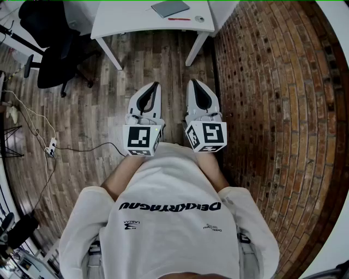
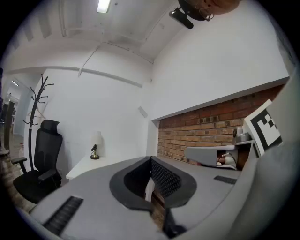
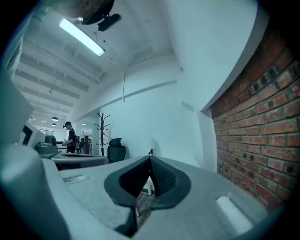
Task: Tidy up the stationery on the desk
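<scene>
A grey notebook [image 1: 170,7], a red pen [image 1: 179,19] and a small round item [image 1: 199,19] lie on the white tabletop [image 1: 125,22] at 12 o'clock in the head view. Toward 6 o'clock, well apart, the left gripper [image 1: 156,86] and the right gripper [image 1: 192,83] hang side by side over the wooden floor [image 1: 92,114], each with its jaws pressed together and empty.

The scene is being viewed steeply downward from the head camera, well back from the white desk [image 1: 136,22]. Level views toward the desk are being taken from just behind the left gripper [image 1: 154,86] and right gripper [image 1: 192,83] (each camera close to its own jaws). The brick wall [image 1: 272,109] beside the desk is being shared by all three views.
</scene>
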A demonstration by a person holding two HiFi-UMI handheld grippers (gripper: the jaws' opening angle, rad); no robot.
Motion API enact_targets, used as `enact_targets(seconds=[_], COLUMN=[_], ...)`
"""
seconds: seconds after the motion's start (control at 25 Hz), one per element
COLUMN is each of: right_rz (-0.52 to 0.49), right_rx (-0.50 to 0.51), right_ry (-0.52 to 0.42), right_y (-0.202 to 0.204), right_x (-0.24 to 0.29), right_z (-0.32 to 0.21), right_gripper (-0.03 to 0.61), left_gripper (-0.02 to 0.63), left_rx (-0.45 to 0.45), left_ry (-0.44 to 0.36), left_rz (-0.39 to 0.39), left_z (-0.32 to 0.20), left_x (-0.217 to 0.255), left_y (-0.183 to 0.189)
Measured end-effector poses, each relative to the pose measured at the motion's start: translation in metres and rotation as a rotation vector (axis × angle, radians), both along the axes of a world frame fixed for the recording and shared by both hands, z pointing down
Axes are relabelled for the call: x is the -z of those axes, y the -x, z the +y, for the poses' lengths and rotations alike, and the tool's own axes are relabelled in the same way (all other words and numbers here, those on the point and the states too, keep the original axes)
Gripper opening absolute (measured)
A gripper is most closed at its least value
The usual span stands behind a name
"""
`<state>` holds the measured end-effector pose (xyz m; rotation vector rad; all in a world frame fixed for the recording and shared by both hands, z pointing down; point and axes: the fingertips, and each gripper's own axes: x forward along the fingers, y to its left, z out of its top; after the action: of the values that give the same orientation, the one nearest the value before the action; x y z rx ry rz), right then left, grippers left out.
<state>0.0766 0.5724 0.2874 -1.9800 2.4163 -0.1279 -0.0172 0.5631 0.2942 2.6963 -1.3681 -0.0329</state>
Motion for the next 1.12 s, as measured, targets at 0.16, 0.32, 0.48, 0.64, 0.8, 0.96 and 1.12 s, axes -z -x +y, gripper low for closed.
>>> enact_targets(seconds=[0.16, 0.32, 0.48, 0.64, 0.8, 0.96, 1.12], right_rz=[-0.028, -0.055, -0.056, -0.059, -0.044, -0.035, -0.053], right_rx=[-0.005, -0.005, -0.022, -0.046, -0.061, -0.049, -0.048], right_ry=[-0.002, 0.001, -0.004, -0.010, -0.029, -0.025, -0.038], right_y=[0.014, 0.027, 0.039, 0.047, 0.051, 0.058, 0.057], right_x=[-0.001, -0.006, -0.009, -0.005, 0.003, -0.005, -0.009], right_z=[-0.010, -0.021, -0.031, -0.043, -0.056, -0.072, -0.104], right_gripper=[0.000, 0.000, 0.001, 0.000, 0.000, 0.001, 0.000], left_gripper=[-0.003, -0.002, -0.003, -0.002, -0.002, -0.003, -0.003], left_rx=[-0.009, -0.020, -0.041, -0.036, -0.026, -0.011, -0.011], left_ry=[0.006, 0.008, 0.015, 0.029, 0.033, 0.038, 0.030], left_rz=[-0.003, -0.002, -0.006, -0.001, 0.007, 0.020, 0.002], left_z=[-0.011, -0.023, -0.030, -0.043, -0.054, -0.070, -0.101], left_x=[-0.003, -0.007, -0.015, -0.020, -0.023, -0.028, -0.031], left_y=[0.015, 0.029, 0.043, 0.061, 0.072, 0.078, 0.076])
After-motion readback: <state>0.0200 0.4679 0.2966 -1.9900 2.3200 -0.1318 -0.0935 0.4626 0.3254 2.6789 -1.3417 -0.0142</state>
